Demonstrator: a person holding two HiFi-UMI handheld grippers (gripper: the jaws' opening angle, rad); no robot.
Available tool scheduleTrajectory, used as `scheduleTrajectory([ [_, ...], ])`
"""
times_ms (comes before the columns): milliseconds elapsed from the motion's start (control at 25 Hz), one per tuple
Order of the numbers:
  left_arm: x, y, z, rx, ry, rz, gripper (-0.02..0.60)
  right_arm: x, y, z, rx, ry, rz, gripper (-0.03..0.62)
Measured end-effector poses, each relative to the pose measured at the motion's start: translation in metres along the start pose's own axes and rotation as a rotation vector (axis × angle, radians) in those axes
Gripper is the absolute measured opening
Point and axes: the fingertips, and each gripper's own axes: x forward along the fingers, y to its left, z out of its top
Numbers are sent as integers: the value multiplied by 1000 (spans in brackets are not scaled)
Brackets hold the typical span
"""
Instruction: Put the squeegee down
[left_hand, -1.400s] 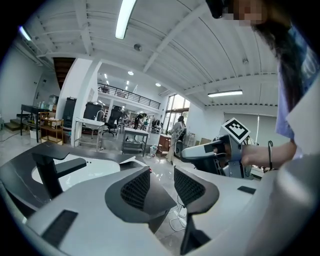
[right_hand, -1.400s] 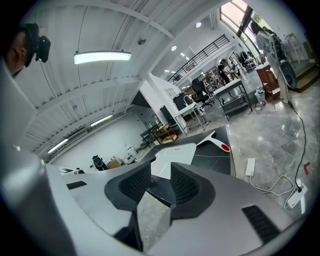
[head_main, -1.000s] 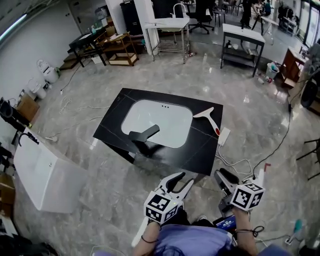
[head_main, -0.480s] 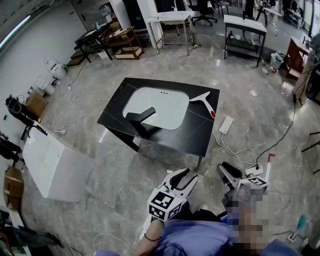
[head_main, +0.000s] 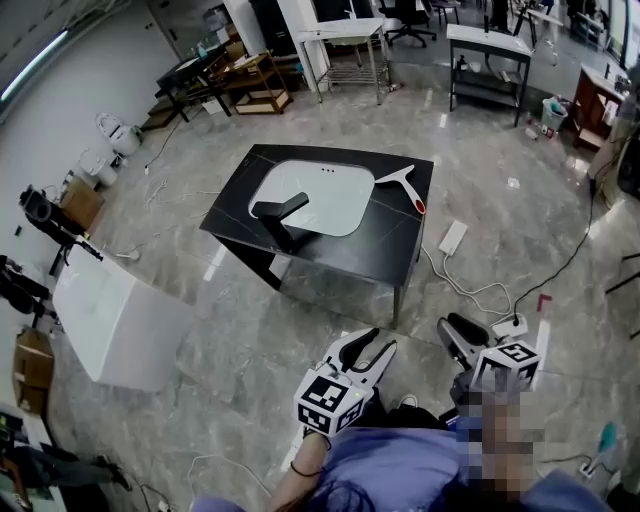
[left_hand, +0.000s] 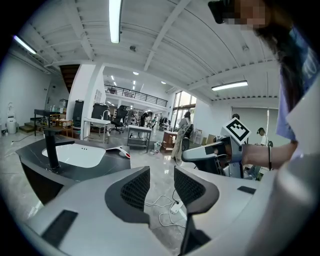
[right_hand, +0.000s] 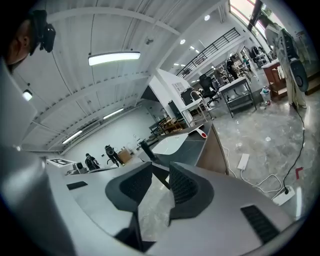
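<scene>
Backing off: black desk (head_main: 340, 255) farther away than a second ago.
On desk: white red-tipped squeegee (head_main: 398, 183) lying free; task looks done.
Fingers: left gripper (head_main: 378, 342), right gripper (head_main: 450, 327) both parted, empty.

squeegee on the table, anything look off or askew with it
Nothing really stands out. The squeegee lies flat on the black table, just right of the white basin. It sits at an angle to the table's sides, with its red handle tip close to the right edge but still on the top.

Glossy grey floor (head_main: 250, 320), white wall (head_main: 70, 90), far desks (head_main: 487, 42), possibly shelving (head_main: 240, 85).
</scene>
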Motion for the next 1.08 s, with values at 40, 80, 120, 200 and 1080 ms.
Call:
scheduleTrajectory([
  [40, -1, -3, -1, 3, -2, 2, 160, -2, 1, -2, -2, 1, 5, 118],
  [80, -3, -6, -3, 5, -1, 4, 160, -5, 2, -4, -2, 1, 10, 118],
  [120, -4, -8, -4, 7, 0, 4, 160, -7, 2, -5, 0, 1, 14, 118],
  [200, -5, -12, -6, 10, 3, 4, 161, -11, 2, -6, -1, -2, 16, 118],
  [1080, -8, -15, 0, 29, -25, 22, 160, -51, -36, 22, 15, -107, -69, 118],
])
